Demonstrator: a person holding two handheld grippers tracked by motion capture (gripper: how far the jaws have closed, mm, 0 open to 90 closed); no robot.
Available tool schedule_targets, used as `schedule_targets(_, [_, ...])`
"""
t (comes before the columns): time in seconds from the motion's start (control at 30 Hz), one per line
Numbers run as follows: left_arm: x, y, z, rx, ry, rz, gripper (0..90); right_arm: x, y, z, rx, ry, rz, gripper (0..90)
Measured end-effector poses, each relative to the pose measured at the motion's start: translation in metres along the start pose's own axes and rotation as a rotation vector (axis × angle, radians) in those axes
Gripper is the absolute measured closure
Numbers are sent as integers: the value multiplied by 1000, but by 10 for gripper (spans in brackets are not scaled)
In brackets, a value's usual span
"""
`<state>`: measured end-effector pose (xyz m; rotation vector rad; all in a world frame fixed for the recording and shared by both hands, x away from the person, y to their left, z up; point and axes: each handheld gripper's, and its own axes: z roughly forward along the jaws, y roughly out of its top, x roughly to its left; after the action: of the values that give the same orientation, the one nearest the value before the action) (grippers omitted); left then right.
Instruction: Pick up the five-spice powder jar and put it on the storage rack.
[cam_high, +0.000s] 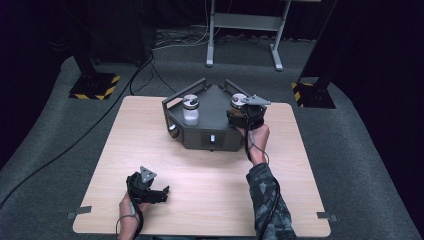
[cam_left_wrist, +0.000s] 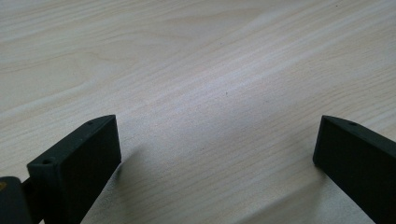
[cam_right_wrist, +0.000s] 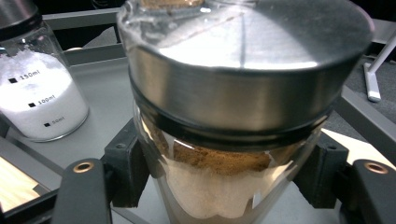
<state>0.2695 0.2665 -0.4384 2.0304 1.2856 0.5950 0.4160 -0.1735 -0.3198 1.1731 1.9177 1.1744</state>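
My right gripper (cam_high: 246, 113) is clamped on the glass jar of brown powder with the flat steel lid (cam_right_wrist: 243, 93); in the right gripper view both black pads press the glass just below the lid band. The jar sits on the right part of the dark grey metal tray with raised rails (cam_high: 207, 107), which stands at the far middle of the pale wood-grain table (cam_high: 200, 200). On the tray's left part I see a second clear glass jar of white powder with printed volume marks (cam_high: 191, 110), upright, well apart from the held one. My left gripper (cam_high: 150, 192) rests low near the table's near edge, jaws spread wide, nothing between them but bare wood.
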Motion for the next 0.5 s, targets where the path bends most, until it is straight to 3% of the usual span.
schedule_targets(0.5, [0, 0, 0, -1, 1, 2, 7, -3, -5, 11, 24, 11, 25, 296])
